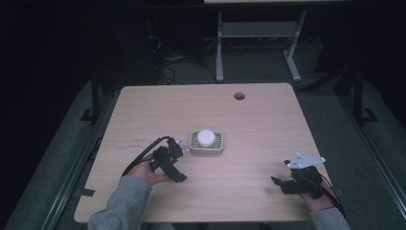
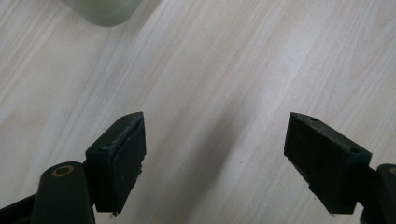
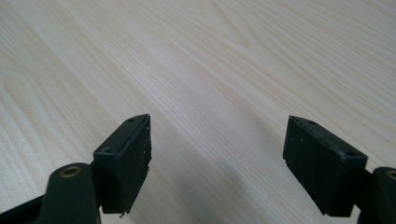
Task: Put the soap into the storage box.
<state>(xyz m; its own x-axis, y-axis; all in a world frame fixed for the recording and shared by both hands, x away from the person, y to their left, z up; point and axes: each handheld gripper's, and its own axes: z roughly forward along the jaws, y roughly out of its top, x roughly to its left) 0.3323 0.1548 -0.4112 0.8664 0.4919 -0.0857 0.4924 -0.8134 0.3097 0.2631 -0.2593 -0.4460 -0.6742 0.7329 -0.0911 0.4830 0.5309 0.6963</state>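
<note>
Pale wood-grain rectangular surface [image 1: 258,143], carrying one pale green rectangular slatted soap dish [image 1: 207,143] near its centre, long axis running left to right across the surface. On the dish sits a white round soap bar [image 1: 206,137], with no evident facing direction. Left tongs [image 1: 173,165], released and empty, lie just beside the dish's left end; right tongs [image 1: 282,184], likewise released, rest well apart. Risk, as a judgement: a sideways nudge from the left tongs could slide the light dish or roll the soap off.
</note>
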